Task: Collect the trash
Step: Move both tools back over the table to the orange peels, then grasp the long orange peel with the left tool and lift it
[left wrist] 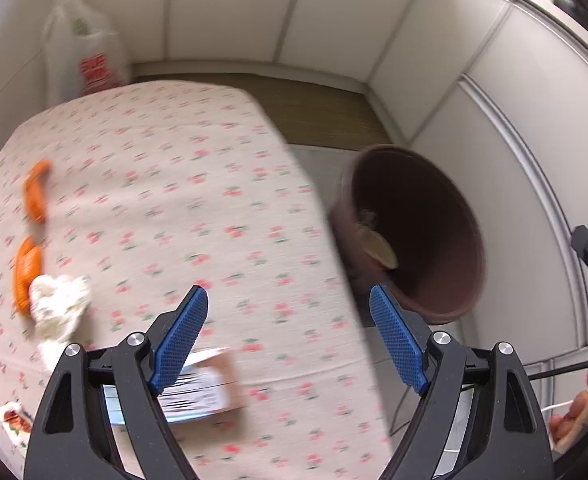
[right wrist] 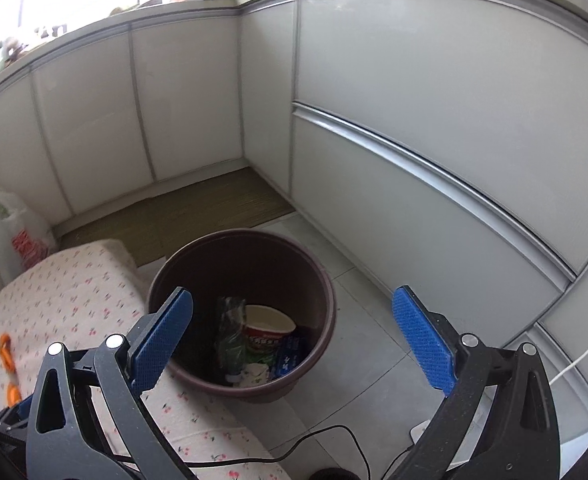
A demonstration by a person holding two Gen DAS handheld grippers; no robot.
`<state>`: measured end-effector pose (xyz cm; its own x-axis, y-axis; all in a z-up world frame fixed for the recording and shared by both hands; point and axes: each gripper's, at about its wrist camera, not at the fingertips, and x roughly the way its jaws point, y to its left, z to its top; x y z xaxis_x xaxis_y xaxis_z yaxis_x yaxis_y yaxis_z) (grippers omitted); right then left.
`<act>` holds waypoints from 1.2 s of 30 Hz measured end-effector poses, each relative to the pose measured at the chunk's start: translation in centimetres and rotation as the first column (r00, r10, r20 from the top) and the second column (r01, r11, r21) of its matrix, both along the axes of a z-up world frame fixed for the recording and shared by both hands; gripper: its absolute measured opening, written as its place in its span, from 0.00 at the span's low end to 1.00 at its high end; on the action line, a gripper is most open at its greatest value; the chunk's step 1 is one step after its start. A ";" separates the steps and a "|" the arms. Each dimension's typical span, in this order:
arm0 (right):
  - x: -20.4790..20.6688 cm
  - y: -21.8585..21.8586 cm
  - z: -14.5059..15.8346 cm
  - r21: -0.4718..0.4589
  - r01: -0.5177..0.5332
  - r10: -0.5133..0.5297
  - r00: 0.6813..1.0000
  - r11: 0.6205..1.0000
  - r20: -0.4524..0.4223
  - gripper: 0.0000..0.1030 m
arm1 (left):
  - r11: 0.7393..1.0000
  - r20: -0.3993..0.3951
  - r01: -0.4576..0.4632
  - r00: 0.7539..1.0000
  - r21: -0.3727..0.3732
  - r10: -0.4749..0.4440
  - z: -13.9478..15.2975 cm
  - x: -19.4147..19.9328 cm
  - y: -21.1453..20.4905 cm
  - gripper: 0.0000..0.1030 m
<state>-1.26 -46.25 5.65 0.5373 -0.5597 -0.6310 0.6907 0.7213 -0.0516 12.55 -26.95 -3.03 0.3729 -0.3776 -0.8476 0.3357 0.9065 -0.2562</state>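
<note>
Both grippers [left wrist: 287, 336] [right wrist: 291, 338] have black frames, silver screws, and blue textured jaws.

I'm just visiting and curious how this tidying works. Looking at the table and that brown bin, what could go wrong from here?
1. The crumpled tissue lies against an orange peel, so grabbing one may drag the other.
2. The bin stands on the floor beside the table's edge; a piece let go too early might miss it.
3. A black cable trails near the bin and could snag.
</note>
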 end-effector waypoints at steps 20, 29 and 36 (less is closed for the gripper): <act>6.2 12.9 -2.7 -0.083 -0.399 0.379 0.906 0.913 -0.187 0.93 | 0.889 0.067 -0.392 0.919 0.238 0.387 -4.8 13.2 15.8 0.79; 7.4 15.0 -4.3 -0.045 -0.520 0.499 0.839 0.853 -0.218 0.93 | 0.869 -0.073 -0.438 0.883 0.228 0.464 -9.3 18.5 19.0 0.78; 8.6 17.0 -5.9 -0.004 -0.570 0.551 0.797 0.822 -0.248 0.93 | 0.881 -0.052 -0.426 0.894 0.207 0.445 -9.3 18.6 20.6 0.40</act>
<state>7.39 -29.29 -0.23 0.6197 -0.2553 -0.7422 0.1288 0.9659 -0.2247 31.16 -6.34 -12.30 0.3780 -0.0290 -0.9254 -0.1211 0.9894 -0.0804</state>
